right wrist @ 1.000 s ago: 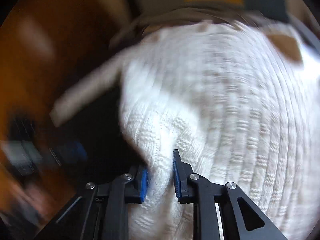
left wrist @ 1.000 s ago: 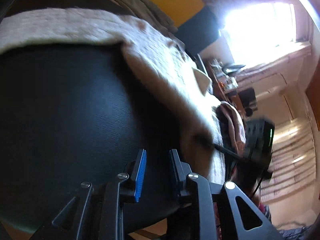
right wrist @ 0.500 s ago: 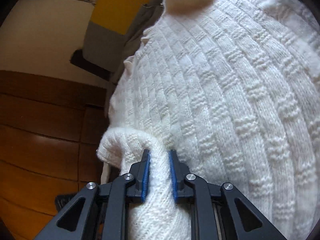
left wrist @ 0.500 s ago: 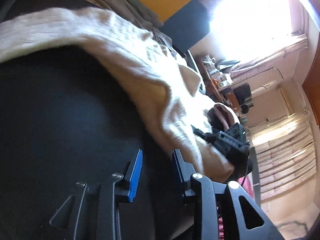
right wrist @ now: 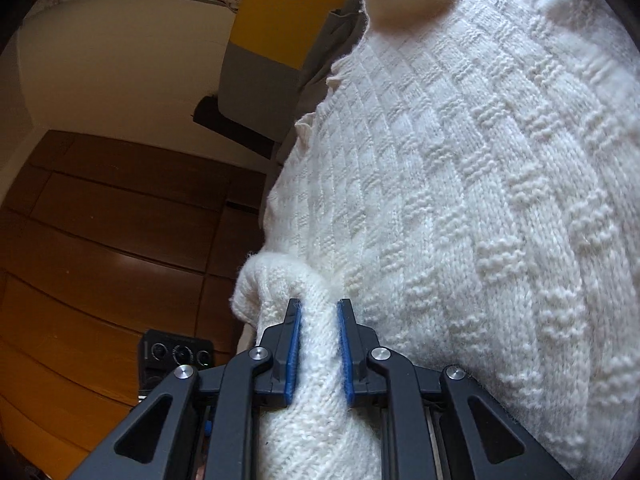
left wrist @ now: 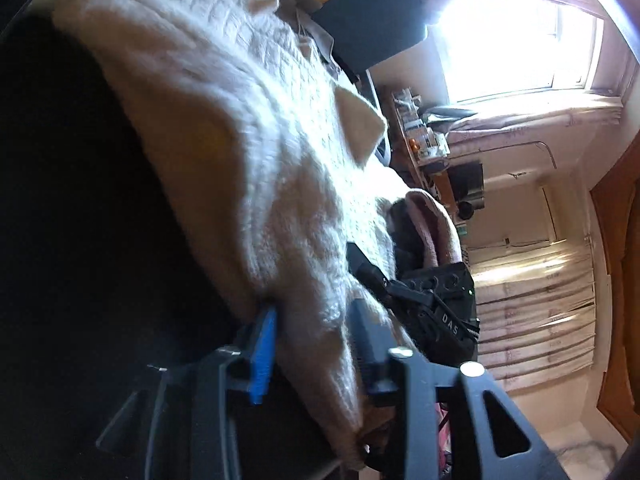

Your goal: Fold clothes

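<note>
You can read just one marking: the white capital letters "DAS" on the black gripper body (left wrist: 444,312) that shows beyond the sweater in your left wrist view. They run slantwise along its casing, and there may be further letters after them, but the blur and the angle hide that. In your right wrist view, the small black device (right wrist: 176,356) low against the wooden panels has round sockets on its face but no lettering you can make out. Nothing else carries legible text.
</note>
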Tool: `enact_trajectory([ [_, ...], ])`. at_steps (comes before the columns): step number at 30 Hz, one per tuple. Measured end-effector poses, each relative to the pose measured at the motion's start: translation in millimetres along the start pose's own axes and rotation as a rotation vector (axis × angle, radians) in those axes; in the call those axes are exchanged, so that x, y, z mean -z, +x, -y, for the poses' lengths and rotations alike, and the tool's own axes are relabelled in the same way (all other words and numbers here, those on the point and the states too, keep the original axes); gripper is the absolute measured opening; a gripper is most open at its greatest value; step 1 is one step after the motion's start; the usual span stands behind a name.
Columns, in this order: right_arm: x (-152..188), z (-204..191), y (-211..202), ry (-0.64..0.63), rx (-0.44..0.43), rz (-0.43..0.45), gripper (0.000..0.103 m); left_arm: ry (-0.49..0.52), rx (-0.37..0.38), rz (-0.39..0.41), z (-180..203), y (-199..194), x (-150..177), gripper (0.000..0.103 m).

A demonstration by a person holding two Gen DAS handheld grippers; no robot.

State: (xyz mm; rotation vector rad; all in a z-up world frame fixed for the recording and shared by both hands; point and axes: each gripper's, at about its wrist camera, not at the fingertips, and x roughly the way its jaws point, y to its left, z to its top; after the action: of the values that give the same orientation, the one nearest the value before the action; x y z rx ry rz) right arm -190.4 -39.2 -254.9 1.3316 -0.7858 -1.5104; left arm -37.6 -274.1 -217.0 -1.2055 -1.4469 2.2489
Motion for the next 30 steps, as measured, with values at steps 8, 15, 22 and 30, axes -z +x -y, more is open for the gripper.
enact_trajectory([
  [8,0,-8,-23,0.06,-0.013,0.018,0.06,0.085,-0.054,0.101,12,-57,23,0.008],
  [15,46,-46,-17,-0.114,0.142,-0.066,0.081,0.12,-0.123,0.149,-7,-167,66,0.008],
  [22,95,-83,14,-0.296,0.285,-0.144,0.089,-0.027,-0.38,0.141,-64,-229,96,0.007],
  [30,95,-119,20,-0.474,0.45,-0.098,0.089,0.135,-0.399,0.32,-27,-232,51,0.018],
])
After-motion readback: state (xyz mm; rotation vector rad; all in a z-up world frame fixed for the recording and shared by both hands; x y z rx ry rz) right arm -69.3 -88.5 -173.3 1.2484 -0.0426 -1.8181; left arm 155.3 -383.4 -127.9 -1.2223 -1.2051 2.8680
